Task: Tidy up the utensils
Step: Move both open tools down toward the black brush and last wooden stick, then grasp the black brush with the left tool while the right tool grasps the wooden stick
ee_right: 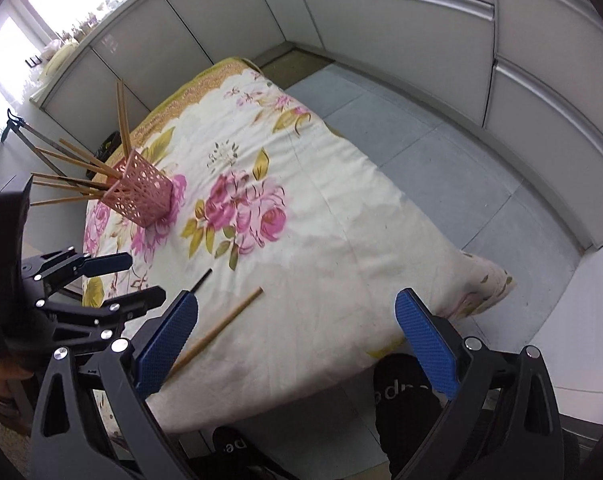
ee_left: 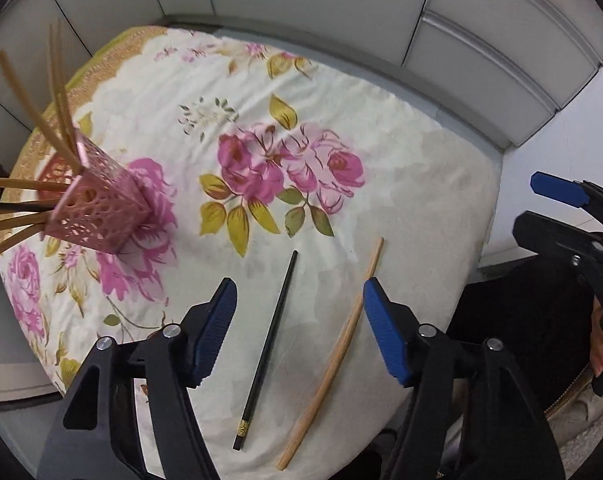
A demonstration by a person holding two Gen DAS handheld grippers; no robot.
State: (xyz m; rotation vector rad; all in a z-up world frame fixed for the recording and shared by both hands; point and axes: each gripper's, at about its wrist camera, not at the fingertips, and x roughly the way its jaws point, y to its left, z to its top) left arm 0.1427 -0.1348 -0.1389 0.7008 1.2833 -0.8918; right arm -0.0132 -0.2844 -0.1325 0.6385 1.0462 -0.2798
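1. Left claw point(ee_left: 299, 332): jaws apart, nothing between the pads; pointing down over the near part of the table point(ee_left: 421, 184), with the black chopstick point(ee_left: 267, 350) in the gap below.

2. Right claw point(ee_right: 295, 344): jaws wide apart, empty; hanging over the near table edge, just right of the wooden chopstick point(ee_right: 221, 326).

3. Black chopstick: 1 piece, lying flat on the floral tablecloth point(ee_left: 229, 92), gold-banded thick end toward the near edge, thin tip pointing away. Likely light, rigid, glossy and prone to slipping or rolling; best taken across the shaft near the middle or toward the thicker end.

4. Wooden chopstick: 1 piece, flat on the cloth just beside the black one, not touching it. Likely light and stiff, with a rougher surface offering better grip. The soft cloth beneath gives slightly, so the pads can probably press down around the shaft.

5. Pink perforated holder point(ee_left: 101, 216): standing well apart to the far left, already carrying several wooden chopsticks fanned outward. Appears light; could tip when another stick is dropped in.

6. Remaining work, judged: 2 sticks left to collect.
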